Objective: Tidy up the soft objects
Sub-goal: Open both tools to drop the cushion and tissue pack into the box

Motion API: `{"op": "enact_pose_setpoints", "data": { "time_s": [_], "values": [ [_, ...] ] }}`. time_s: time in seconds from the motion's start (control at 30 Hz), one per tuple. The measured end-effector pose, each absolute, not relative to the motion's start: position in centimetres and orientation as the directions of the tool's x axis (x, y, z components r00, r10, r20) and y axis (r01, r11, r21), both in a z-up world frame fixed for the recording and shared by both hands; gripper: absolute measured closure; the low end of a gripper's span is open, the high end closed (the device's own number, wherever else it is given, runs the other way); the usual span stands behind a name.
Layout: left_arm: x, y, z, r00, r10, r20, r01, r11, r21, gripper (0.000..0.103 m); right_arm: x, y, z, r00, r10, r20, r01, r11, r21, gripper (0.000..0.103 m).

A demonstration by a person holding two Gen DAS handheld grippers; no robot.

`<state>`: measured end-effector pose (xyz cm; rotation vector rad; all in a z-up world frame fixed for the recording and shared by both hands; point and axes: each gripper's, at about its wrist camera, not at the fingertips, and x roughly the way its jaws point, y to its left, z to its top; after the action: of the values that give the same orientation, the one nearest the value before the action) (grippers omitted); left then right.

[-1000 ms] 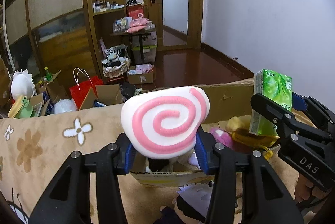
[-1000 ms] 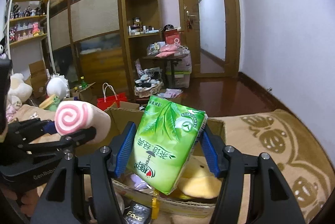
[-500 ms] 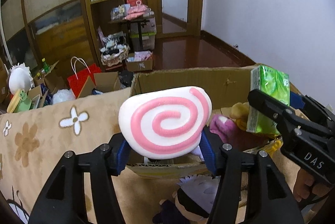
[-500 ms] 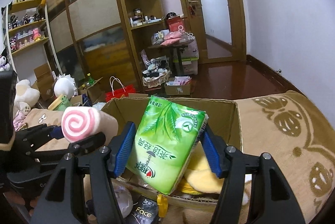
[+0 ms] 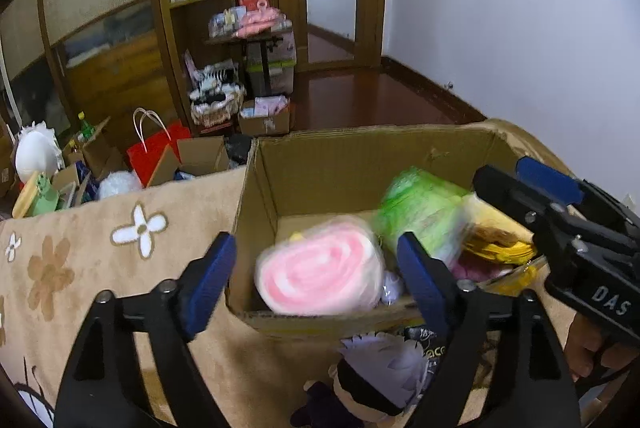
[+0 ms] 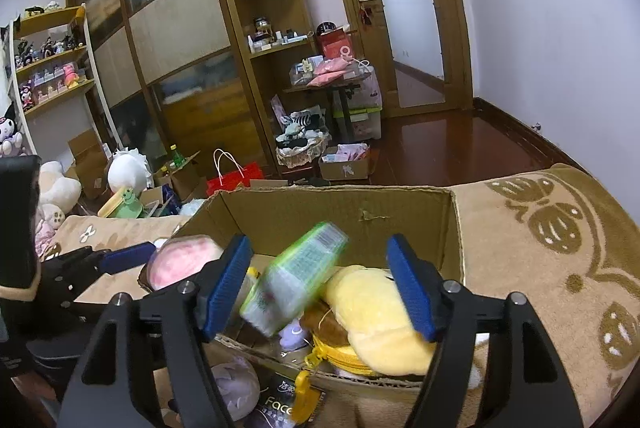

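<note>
Pink-swirl plush (image 5: pixel 320 274), blurred, loose between the wide, just-opened left tongs (image 5: pixel 316 268), over the cardboard box (image 5: pixel 360 160) near its left wall. Green tissue pack (image 6: pixel 296 288), blurred and tilted, free between the just-opened right tongs (image 6: pixel 320 286), above a yellow plush (image 6: pixel 376 312).

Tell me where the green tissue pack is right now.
In the right wrist view the green tissue pack is blurred between the right gripper's just-opened fingers, untouched by them, over the cardboard box, left of the yellow plush.
</note>
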<state>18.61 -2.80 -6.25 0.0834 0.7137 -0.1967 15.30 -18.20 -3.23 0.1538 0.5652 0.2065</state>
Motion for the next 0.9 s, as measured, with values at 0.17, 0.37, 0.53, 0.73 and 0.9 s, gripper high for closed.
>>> {"op": "enact_pose_setpoints", "data": {
  "time_s": [0.17, 0.37, 0.53, 0.73, 0.9],
  "values": [
    [18.5, -2.9, -6.1, 0.748, -0.120, -0.652, 0.204, 0.978, 0.054, 0.013, 15.0, -18.2, -3.2, 0.827, 0.231, -0.513, -0.146, 0.969, 0.202, 0.020],
    [18.3, -2.8, -6.2, 0.740, -0.109, -0.664, 0.205, 0.976, 0.068, 0.013, 14.5, -18.2, -2.6, 0.832, 0.219, -0.509, -0.140, 0.972, 0.190, 0.009],
    [17.7, -2.8, -6.1, 0.735, -0.097, -0.671, 0.201, 0.976, 0.079, 0.012, 13.9, -18.2, -2.2, 0.836, 0.204, -0.510, -0.128, 0.975, 0.181, 0.004],
    [15.8, -2.1, -4.9, 0.752, -0.083, -0.654, 0.185, 0.979, 0.089, 0.012, 12.9, -18.5, -1.4, 0.842, 0.192, -0.504, -0.112, 0.976, 0.186, 0.003],
    [13.4, -1.0, -3.6, 0.773, -0.057, -0.632, 0.164, 0.980, 0.112, 0.008, 11.5, -18.9, -0.3, 0.846, 0.188, -0.499, -0.100, 0.975, 0.197, 0.000]
  ]
}}
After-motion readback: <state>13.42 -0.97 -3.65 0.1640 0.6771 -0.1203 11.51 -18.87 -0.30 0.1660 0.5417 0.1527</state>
